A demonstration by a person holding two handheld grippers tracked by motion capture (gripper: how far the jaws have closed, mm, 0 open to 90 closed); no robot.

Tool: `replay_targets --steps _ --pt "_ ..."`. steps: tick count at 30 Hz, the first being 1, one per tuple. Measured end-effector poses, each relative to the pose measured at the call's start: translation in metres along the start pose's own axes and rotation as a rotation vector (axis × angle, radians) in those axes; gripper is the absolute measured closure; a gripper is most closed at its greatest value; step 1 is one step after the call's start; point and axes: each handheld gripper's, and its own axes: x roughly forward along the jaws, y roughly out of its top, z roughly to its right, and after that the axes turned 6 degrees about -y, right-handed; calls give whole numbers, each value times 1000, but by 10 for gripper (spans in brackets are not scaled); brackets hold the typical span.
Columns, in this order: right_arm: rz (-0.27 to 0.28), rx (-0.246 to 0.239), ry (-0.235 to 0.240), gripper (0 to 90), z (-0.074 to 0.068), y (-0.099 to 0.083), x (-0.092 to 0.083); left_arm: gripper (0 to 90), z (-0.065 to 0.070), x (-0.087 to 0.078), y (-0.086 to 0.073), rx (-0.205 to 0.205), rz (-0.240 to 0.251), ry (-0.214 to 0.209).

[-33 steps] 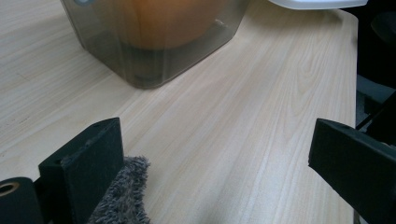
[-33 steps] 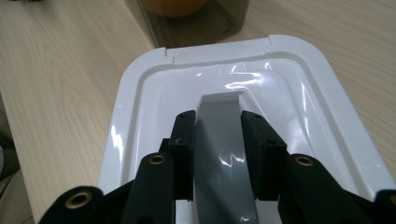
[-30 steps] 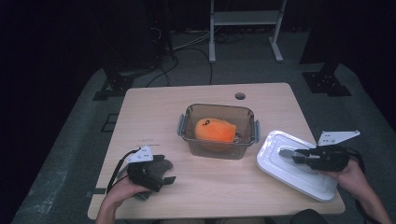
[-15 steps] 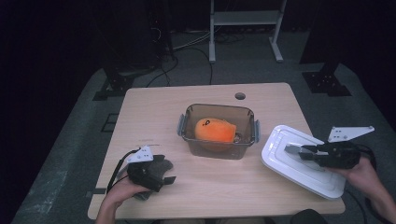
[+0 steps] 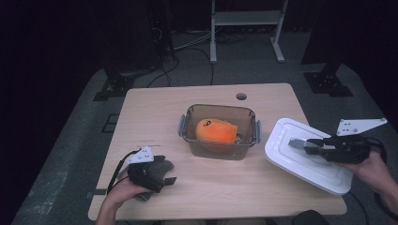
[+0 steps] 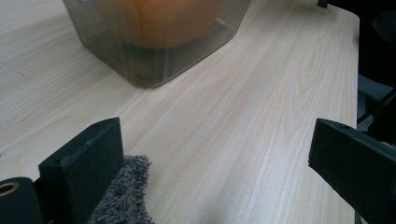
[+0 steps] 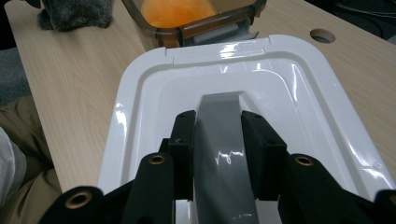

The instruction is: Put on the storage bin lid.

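High view showed our right gripper clamped on the grey handle of the white lid. Over the last second we had lifted the lid, so its near side tilted up off the table, just right of the clear container holding the orange toy. We judged it ready to carry over the container. Our left gripper rested by a grey cloth, jaws apart, holding nothing.

The high view looks forward and down on the whole tabletop. Each claw view rides close behind its jaws; both face the box, beyond their tips.
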Motion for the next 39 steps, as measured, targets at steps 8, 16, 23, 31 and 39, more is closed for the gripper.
replay_targets --steps 8,16,23,31,39 --pt "16 -22 10 657 0 15 0 26 -1 -1 0 -1 -1 1" --pt "16 -52 32 657 -3 34 5 26 -1 1 -1 -5 0 -3" --pt "14 -80 54 658 -5 49 16 26 -2 -1 -2 -8 1 -1" --pt "26 -94 80 657 -6 65 28 27 -3 -2 -2 -10 5 3" --pt "29 -114 100 658 -9 80 38 26 -3 -2 -2 -9 2 1"
